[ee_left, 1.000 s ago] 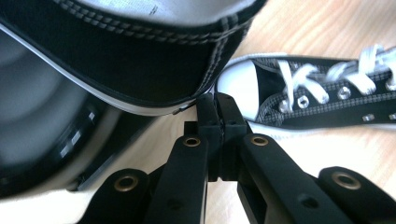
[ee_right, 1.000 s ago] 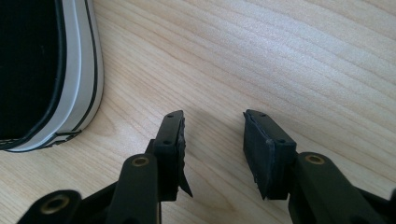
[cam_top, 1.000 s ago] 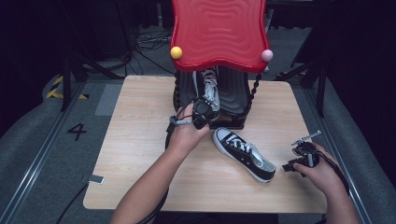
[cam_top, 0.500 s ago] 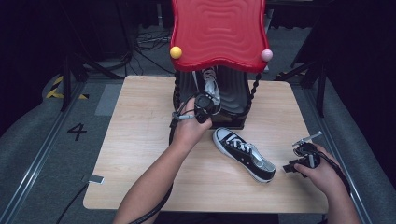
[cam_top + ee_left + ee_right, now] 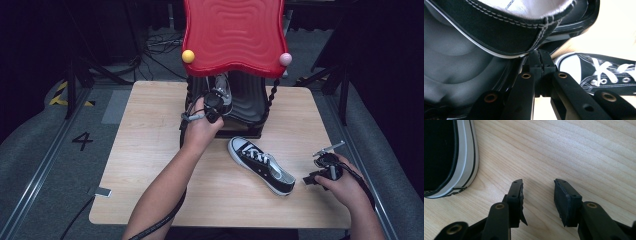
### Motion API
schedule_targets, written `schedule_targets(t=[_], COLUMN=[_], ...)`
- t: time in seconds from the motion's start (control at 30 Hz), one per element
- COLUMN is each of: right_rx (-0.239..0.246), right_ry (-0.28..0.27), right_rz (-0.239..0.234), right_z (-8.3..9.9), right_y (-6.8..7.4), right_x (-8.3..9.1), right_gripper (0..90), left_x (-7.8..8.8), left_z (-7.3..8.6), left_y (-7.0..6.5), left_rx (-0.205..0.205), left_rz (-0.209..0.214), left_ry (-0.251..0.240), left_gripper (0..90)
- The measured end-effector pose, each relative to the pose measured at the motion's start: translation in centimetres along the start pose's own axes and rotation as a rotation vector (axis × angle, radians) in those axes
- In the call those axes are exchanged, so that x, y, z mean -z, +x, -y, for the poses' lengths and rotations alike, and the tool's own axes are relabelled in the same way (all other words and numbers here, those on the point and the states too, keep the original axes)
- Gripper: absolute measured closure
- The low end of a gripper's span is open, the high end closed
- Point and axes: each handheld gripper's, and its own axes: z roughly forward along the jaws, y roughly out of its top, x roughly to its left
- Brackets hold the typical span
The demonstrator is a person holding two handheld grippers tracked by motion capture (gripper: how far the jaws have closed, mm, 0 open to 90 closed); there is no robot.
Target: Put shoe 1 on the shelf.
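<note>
Your left hand (image 5: 200, 131) has pushed forward since a second ago: the left gripper (image 5: 214, 104) then sat at the front edge of the black moulded plastic rack (image 5: 250, 102), and now it reaches into the rack's opening, under the red wavy plastic top panel (image 5: 232, 35). Your right hand (image 5: 345, 186) and the black canvas low-top sneaker with white laces and white rubber toe cap (image 5: 261, 164) lying on the light wooden table (image 5: 150, 145) have stayed where they were.

In the left gripper view your jaws are pressed together, tip to tip, directly beneath the heel of a second black canvas sneaker with white stitching and white lining (image 5: 519, 27) that sits in the rack. The tips touch the shoe's lower edge, but you cannot tell from this angle whether any fabric is pinched between them. The other sneaker (image 5: 599, 72) shows on the table off to the right of the jaws.

Your right gripper (image 5: 326, 167) rests near the table's right edge, just beside the heel end of the sneaker on the table. In the right gripper view (image 5: 537, 195) its jaws stand apart with bare wood between them, and the sneaker's white rubber sole edge (image 5: 464, 165) lies to the upper left, clear of the jaws.

A yellow ball (image 5: 188, 56) and a pink ball (image 5: 285, 59) sit at the red panel's two front corners.
</note>
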Motion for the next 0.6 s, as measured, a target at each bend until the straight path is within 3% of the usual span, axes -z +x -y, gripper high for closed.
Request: schedule_targets(t=[0.23,0.37,0.43,0.6], right_rx=[0.012,0.02,0.024,0.033], right_ry=[-0.002,-0.012,-0.015,-0.027], right_rz=[0.009,0.019,0.018,0.014], right_z=[-0.1,-0.3,-0.4,-0.6], right_y=[0.2,0.5,0.6,1.2], right_x=[0.1,0.6,0.8,1.5], right_gripper=[60.4,61.1,61.3,65.4], left_x=[0.2,1.2,1.9,3.6], left_z=[-0.3,0.1,0.3,1.6], left_y=[-0.4,-0.5,-0.7,-0.9], left_rx=[-0.065,-0.067,-0.07,-0.088], left_rz=[-0.041,0.007,0.02,0.061], left_ry=[0.047,0.061,0.055,0.082], left_gripper=[90.0,89.3,82.2,75.2])
